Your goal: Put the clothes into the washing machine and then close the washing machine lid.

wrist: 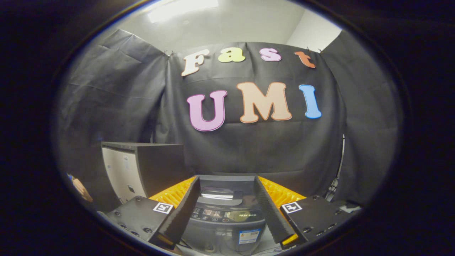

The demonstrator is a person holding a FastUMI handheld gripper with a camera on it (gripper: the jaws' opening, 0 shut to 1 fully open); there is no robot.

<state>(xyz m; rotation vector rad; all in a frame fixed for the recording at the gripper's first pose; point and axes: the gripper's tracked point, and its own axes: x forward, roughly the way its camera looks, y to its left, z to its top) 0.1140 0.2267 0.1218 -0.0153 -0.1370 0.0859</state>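
Hovering with fingers apart and holding nothing, the gripper [226, 199] frames the washer [225, 213] at 6 o'clock between them, lid [217, 193] down; a cabinet [142, 167] stands at 9 o'clock.

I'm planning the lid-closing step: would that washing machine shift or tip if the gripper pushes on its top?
Probably not. The washing machine, seen between the open gripper fingers, looks boxy and broad, so likely heavy and stable. Its glossy top may be slippery under the pads.
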